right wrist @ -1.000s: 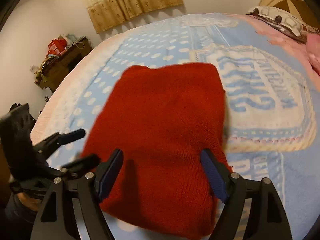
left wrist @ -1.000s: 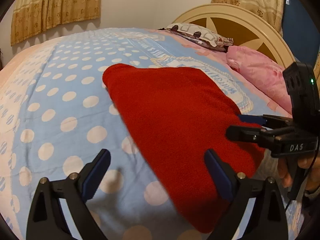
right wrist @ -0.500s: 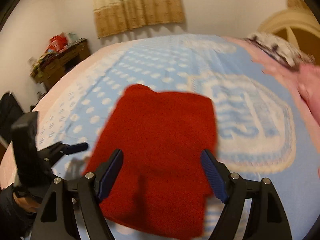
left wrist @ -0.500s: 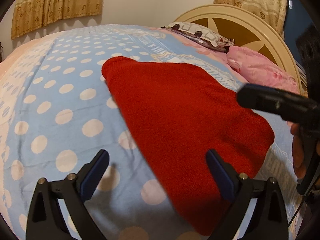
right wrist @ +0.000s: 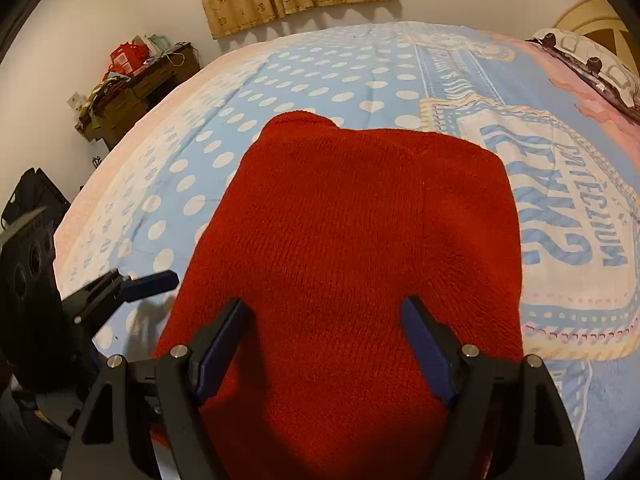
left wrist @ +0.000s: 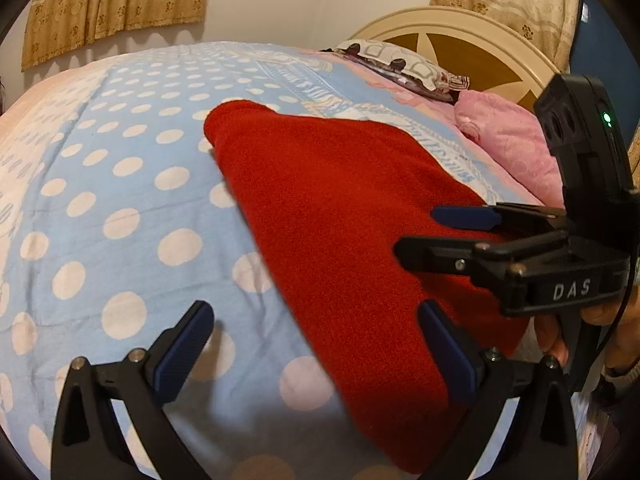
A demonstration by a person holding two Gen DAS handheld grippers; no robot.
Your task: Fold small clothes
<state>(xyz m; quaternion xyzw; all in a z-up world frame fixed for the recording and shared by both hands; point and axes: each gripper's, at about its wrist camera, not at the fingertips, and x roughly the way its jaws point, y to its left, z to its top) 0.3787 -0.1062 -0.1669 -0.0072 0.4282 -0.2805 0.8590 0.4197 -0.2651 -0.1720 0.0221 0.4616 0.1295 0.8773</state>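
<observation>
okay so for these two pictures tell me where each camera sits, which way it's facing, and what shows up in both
Left wrist: sits on the left gripper, looking down across the bed toward the headboard; its open fingers, the right gripper and a hand show.
Right wrist: sits on the right gripper, looking down onto the red knit garment; its open fingers and the left gripper show.
Shared: red knit garment, polka-dot bedspread, curtains, both grippers.

The red knit garment's [right wrist: 360,240] near edge is hidden behind the right gripper [right wrist: 324,344]; clutter on the wooden cabinet [right wrist: 132,92] is too small to identify.
</observation>
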